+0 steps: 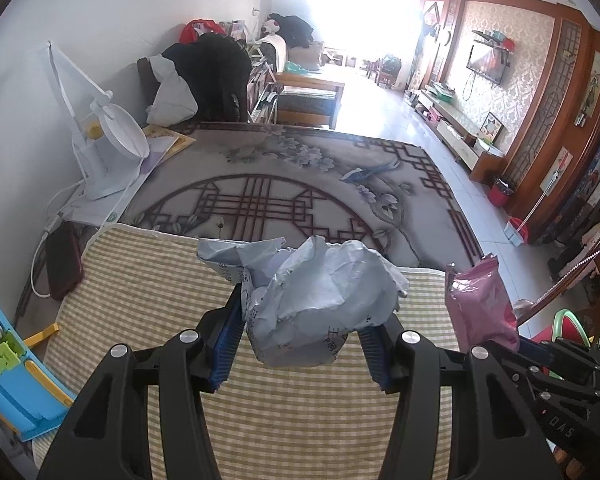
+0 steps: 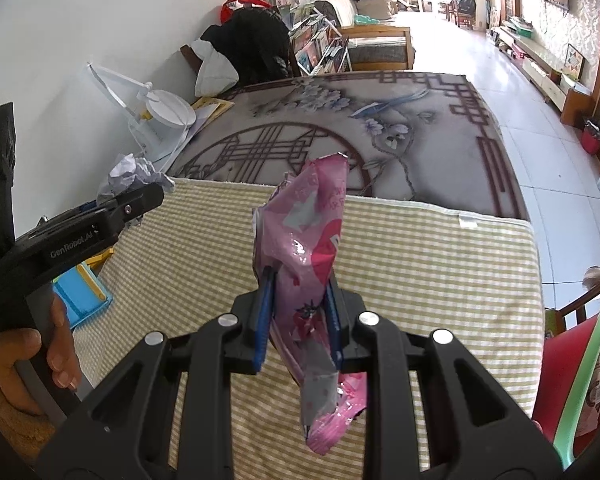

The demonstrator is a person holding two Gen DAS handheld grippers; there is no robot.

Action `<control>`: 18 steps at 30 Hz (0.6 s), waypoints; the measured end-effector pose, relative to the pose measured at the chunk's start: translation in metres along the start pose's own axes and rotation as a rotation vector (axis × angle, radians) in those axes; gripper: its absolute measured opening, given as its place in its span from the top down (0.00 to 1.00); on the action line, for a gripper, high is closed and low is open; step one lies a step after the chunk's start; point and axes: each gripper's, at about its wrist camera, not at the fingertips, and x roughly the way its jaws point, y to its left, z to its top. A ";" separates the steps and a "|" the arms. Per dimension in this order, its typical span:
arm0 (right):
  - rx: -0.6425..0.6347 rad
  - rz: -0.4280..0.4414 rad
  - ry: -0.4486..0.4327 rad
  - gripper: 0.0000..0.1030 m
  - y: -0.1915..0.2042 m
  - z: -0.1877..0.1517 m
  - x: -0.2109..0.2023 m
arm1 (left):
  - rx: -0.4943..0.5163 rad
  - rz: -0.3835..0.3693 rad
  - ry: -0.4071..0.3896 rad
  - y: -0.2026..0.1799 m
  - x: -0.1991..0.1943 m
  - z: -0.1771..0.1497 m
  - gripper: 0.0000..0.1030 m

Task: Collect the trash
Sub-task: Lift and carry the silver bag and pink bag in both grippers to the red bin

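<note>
Left wrist view: left gripper (image 1: 302,332) jaws are pinching crumpled paper (image 1: 316,300), while at 3 o'clock right gripper (image 2: 298,320) jaws are clamping a pink wrapper (image 2: 312,280).

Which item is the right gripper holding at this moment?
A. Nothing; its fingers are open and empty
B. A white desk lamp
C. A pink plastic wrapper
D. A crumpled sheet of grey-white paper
C: in the right wrist view, the right gripper is closed on the pink plastic wrapper, held above the striped mat; the crumpled paper sits in the left gripper instead.
</note>
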 end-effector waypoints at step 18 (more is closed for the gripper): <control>0.042 -0.038 -0.052 0.77 -0.035 0.000 -0.028 | 0.052 -0.025 0.003 -0.035 0.001 0.003 0.51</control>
